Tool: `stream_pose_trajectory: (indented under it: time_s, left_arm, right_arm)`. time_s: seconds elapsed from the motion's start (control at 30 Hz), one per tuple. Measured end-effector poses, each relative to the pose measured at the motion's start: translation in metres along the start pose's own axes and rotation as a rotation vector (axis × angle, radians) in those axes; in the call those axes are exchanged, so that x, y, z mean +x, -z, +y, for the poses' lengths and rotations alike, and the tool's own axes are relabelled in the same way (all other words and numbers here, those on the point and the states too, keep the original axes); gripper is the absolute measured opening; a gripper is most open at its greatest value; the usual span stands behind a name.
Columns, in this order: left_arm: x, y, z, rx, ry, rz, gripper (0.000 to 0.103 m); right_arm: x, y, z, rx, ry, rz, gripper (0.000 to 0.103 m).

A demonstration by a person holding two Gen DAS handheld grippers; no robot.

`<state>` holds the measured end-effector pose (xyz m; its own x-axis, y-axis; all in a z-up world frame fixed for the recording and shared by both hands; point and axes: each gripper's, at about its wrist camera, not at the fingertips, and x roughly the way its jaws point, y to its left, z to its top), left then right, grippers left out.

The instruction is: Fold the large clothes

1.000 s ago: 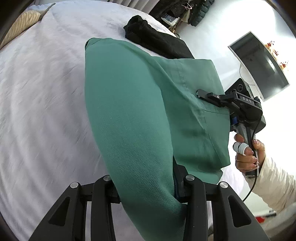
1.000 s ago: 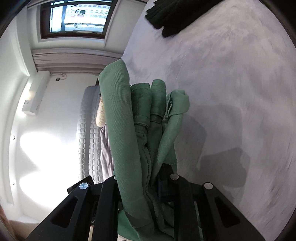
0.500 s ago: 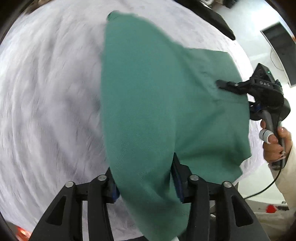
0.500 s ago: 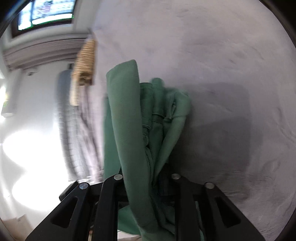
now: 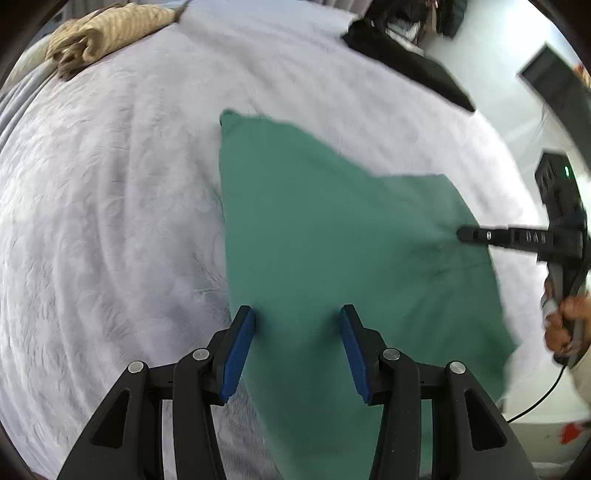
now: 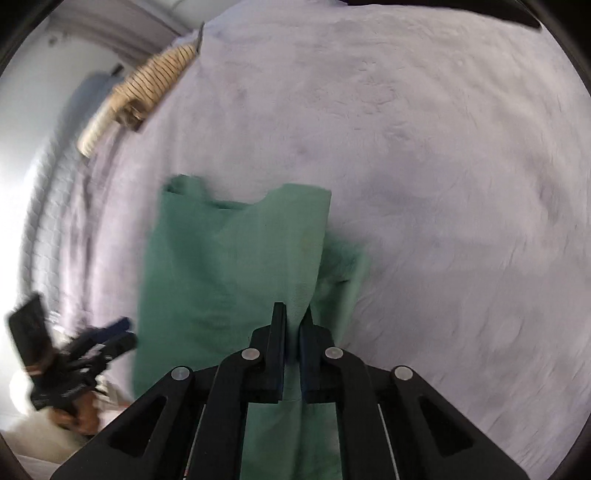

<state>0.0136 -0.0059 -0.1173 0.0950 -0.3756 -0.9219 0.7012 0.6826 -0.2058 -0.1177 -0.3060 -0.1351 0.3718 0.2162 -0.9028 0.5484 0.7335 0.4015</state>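
A large green garment (image 5: 332, 236) lies spread flat on the white bed (image 5: 110, 221); it also shows in the right wrist view (image 6: 229, 266). My left gripper (image 5: 297, 325) is open just above the garment's near edge, its blue pads (image 5: 240, 350) apart and holding nothing. My right gripper (image 6: 292, 321) is shut on a raised fold of the green garment at its right edge. In the left wrist view the right gripper (image 5: 461, 234) pinches the cloth at the far right. In the right wrist view the left gripper (image 6: 122, 332) shows blurred at the lower left.
A beige striped cloth (image 5: 107, 33) lies at the bed's far left corner, also in the right wrist view (image 6: 147, 85). A black garment (image 5: 402, 66) lies at the far right of the bed. A dark screen (image 5: 554, 88) stands beyond the bed's right edge.
The green garment came down from hanging to lying flat on the bed. My left gripper has opened and let go of it. My right gripper still grips it.
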Motion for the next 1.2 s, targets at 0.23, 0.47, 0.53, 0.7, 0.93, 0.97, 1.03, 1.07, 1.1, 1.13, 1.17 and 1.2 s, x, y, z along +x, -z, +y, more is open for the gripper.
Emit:
stream_pose_trajectory:
  time_s: [0.23, 0.47, 0.53, 0.7, 0.93, 0.97, 1.03, 1.07, 1.1, 1.13, 1.17, 1.2]
  left_arm:
    - [-0.002, 0.001, -0.03, 0.069, -0.055, 0.011, 0.064]
    - [-0.017, 0.05, -0.033, 0.191, -0.056, 0.136, 0.064]
    - [-0.014, 0.064, -0.032, 0.199, -0.055, 0.167, 0.064]
    - [-0.019, 0.075, -0.026, 0.142, -0.034, 0.184, 0.064]
    - [-0.011, 0.085, -0.02, 0.13, -0.069, 0.174, 0.077]
    - [-0.01, 0.086, -0.02, 0.136, -0.073, 0.17, 0.077]
    - [-0.009, 0.089, -0.02, 0.14, -0.084, 0.164, 0.078]
    - [-0.009, 0.089, -0.019, 0.132, -0.089, 0.164, 0.082]
    - [-0.01, 0.09, -0.019, 0.122, -0.096, 0.163, 0.084]
    - [-0.012, 0.091, -0.019, 0.112, -0.096, 0.166, 0.084]
    - [-0.013, 0.093, -0.02, 0.104, -0.097, 0.168, 0.084]
    - [-0.014, 0.095, -0.02, 0.098, -0.098, 0.169, 0.084]
  right_arm:
    - [0.023, 0.009, -0.041, 0.088, -0.074, 0.018, 0.006]
    - [0.003, 0.019, -0.045, 0.147, -0.076, 0.022, 0.014]
    - [-0.014, 0.026, -0.042, 0.15, -0.042, 0.021, 0.017]
    - [-0.058, 0.059, -0.007, 0.041, 0.0, 0.009, 0.017]
    - [-0.05, 0.122, 0.047, -0.089, 0.013, 0.147, 0.017]
    - [-0.043, 0.13, 0.046, -0.093, 0.044, 0.168, 0.017]
    - [-0.031, 0.138, 0.038, -0.077, 0.097, 0.191, 0.017]
    - [-0.023, 0.143, 0.027, -0.048, 0.127, 0.208, 0.017]
    - [-0.019, 0.145, 0.019, -0.02, 0.13, 0.216, 0.017]
    - [-0.014, 0.147, 0.007, 0.037, 0.109, 0.226, 0.016]
    - [-0.012, 0.148, -0.001, 0.083, 0.084, 0.226, 0.016]
    - [-0.01, 0.149, -0.006, 0.105, 0.07, 0.225, 0.016]
